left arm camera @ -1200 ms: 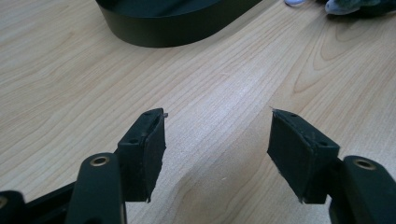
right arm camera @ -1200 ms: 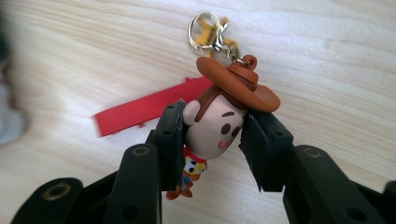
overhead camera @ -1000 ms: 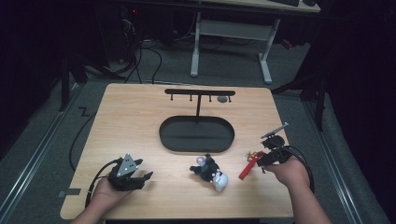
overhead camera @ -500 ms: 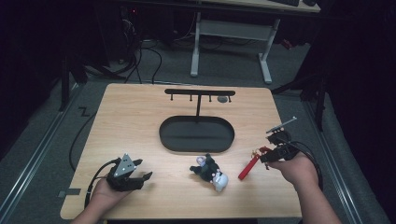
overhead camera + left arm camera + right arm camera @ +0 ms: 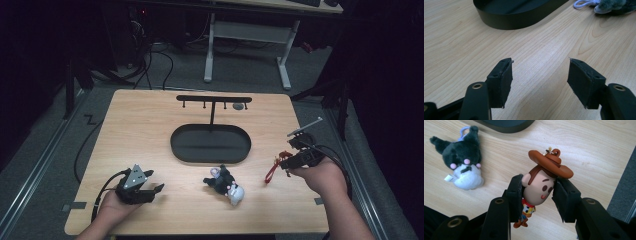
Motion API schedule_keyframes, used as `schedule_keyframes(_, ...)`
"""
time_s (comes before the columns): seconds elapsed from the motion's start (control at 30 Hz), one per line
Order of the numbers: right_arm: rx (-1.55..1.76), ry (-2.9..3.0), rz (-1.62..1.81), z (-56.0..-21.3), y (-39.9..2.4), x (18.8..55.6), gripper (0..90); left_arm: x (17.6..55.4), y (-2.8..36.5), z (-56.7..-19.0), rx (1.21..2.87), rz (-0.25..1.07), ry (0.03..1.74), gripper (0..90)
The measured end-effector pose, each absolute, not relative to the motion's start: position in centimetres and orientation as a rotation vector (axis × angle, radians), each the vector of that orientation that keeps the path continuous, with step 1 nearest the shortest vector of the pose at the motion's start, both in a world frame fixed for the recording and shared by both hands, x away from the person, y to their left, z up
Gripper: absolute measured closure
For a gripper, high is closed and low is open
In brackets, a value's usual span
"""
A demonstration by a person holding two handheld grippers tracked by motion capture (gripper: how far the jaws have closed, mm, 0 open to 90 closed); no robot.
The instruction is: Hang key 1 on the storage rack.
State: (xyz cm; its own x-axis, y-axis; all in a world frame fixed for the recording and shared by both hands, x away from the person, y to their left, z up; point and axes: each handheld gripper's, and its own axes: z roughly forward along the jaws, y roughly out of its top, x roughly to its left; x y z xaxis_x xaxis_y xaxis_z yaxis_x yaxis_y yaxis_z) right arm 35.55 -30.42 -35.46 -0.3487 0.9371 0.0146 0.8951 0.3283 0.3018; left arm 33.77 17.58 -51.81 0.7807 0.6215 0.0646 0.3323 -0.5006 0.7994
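Observation:
My right gripper [image 5: 287,162] is shut on a small cowboy figure [image 5: 539,187] with a brown hat, its pads pressing the sides of the head. A red strap [image 5: 271,173] dangles from the figure above the table's right side. A dark grey and white plush keychain [image 5: 225,184] lies at front centre, and in the right gripper view it [image 5: 464,162] lies to the left below the jaws. My left gripper [image 5: 157,189] rests low at the front left. Its jaws stand apart [image 5: 540,82] over bare wood with nothing between them.
A black oval tray [image 5: 176,145] sits mid-table with a post and a hook bar [image 5: 212,98] rising behind it. Its wall [image 5: 519,17] lies ahead of the left jaws. The table's right edge [image 5: 320,200] is close beside my right hand.
My right hand has risen with the cowboy figure, lifting the red strap off the table. The left hand and the plush have not moved.

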Motion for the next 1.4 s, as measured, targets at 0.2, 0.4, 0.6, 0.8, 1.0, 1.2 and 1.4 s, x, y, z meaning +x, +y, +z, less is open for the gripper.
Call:
schedule_keyframes(0.2,1.644,2.414,0.385,-33.9,-29.6,35.9,60.5,33.7,17.7,-51.8,2.136,0.435,0.709,36.6)
schedule_keyframes(0.4,1.618,2.429,0.390,-33.0,-28.8,36.5,60.5,33.7,17.7,-51.8,2.132,0.441,0.707,36.6)
schedule_keyframes(0.6,1.601,2.435,0.398,-32.8,-28.1,36.9,60.4,33.7,17.9,-51.7,2.125,0.443,0.713,36.6)
schedule_keyframes(0.8,1.583,2.436,0.404,-32.4,-27.3,37.4,60.5,33.7,17.9,-51.7,2.125,0.443,0.711,36.6)
schedule_keyframes(1.0,1.570,2.437,0.423,-32.1,-26.8,37.9,60.5,33.7,17.9,-51.7,2.124,0.439,0.710,36.6)
schedule_keyframes(1.2,1.581,2.438,0.436,-32.3,-26.6,38.4,60.5,33.7,17.8,-51.7,2.128,0.436,0.710,36.6)
schedule_keyframes(1.4,1.577,2.452,0.427,-32.1,-26.4,39.0,60.5,33.7,17.8,-51.8,2.130,0.440,0.709,36.6)
